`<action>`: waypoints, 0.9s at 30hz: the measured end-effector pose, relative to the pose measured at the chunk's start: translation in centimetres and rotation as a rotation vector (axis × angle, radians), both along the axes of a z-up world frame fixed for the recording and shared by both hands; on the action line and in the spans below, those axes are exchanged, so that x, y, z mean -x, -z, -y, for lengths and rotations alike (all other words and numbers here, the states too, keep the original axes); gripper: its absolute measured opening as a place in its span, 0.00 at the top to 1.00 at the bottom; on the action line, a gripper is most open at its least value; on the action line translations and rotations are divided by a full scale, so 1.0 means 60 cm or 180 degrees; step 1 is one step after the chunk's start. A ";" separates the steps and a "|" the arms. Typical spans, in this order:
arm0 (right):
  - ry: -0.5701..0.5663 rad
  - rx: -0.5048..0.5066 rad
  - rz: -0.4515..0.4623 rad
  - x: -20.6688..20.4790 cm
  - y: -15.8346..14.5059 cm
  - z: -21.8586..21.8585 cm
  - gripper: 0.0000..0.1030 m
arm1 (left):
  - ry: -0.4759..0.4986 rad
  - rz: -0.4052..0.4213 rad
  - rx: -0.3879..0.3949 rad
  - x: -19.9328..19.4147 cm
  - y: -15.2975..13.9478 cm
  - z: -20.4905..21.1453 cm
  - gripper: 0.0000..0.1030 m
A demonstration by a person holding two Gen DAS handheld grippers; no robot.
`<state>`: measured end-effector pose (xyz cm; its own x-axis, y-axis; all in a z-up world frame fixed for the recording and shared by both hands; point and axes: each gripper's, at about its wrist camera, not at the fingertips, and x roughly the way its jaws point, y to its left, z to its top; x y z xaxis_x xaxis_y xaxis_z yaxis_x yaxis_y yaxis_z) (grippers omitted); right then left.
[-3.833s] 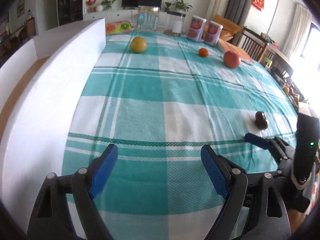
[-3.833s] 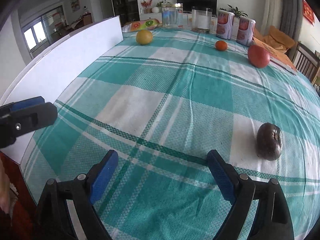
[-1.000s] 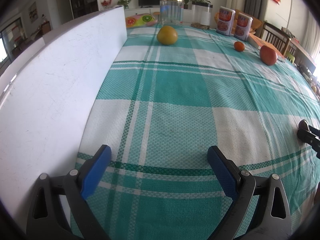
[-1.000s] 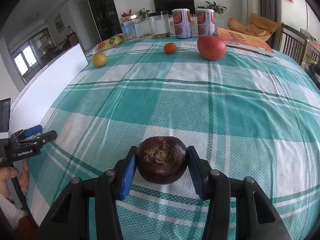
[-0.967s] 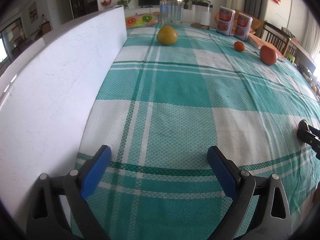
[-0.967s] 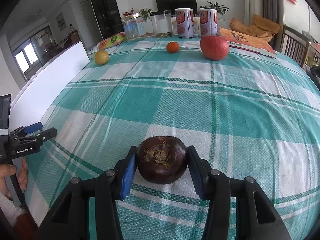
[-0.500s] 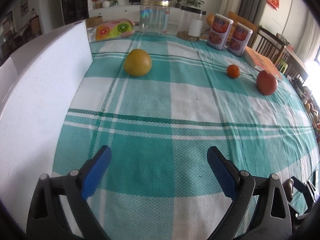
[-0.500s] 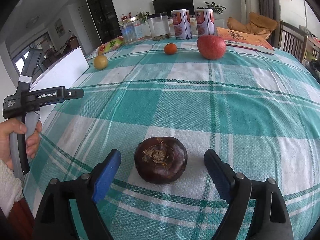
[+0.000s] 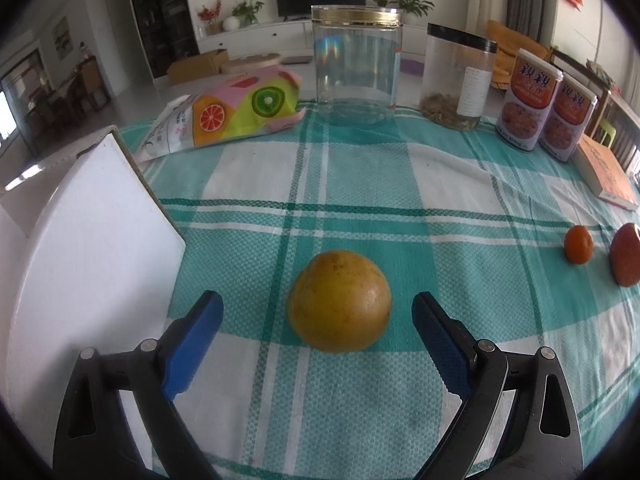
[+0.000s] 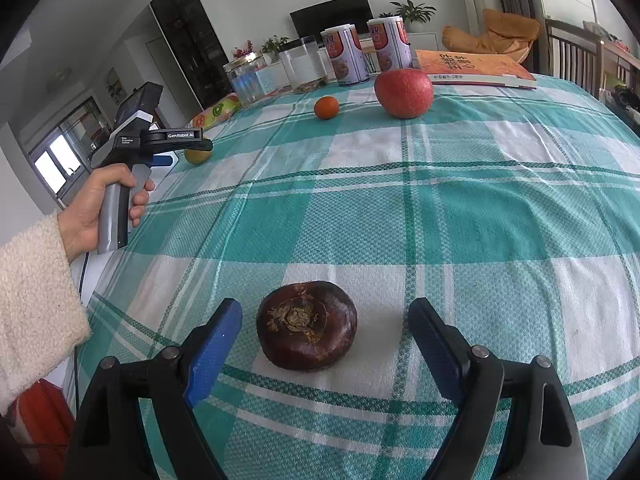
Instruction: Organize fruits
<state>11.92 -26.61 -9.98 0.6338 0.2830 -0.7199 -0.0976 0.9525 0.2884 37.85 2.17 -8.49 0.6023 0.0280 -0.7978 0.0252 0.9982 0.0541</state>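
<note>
The step in hand looks like a pick-up of the yellow citrus (image 9: pixel 339 301), which sits on the checked surface (image 9: pixel 400 184) between the wide-open jaws of the left gripper (image 9: pixel 316 334), untouched; next they need to advance slightly and close. The right gripper (image 10: pixel 322 342) also gapes wide around the dark brown fruit (image 10: pixel 306 326), gripping nothing.

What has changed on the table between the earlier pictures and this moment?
The right hand-held gripper had closed on the dark brown fruit and has now let it go; it stands open with the fruit lying between the fingers. The left hand-held gripper moved forward to the yellow citrus, open around it. The small orange and red apple stayed put.
</note>
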 end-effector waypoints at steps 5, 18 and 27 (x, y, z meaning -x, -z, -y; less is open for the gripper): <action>0.0041 0.0013 -0.0001 0.001 0.001 0.001 0.17 | 0.0135 -0.0033 0.0012 0.014 0.006 0.004 0.50; 0.0052 0.0085 -0.0012 -0.001 0.002 -0.002 0.17 | 0.0552 -0.0351 0.0294 0.314 -0.034 0.044 0.50; 0.0051 0.0095 -0.0014 -0.001 0.002 -0.003 0.17 | 0.0543 -0.0140 0.0308 0.411 0.000 0.053 0.50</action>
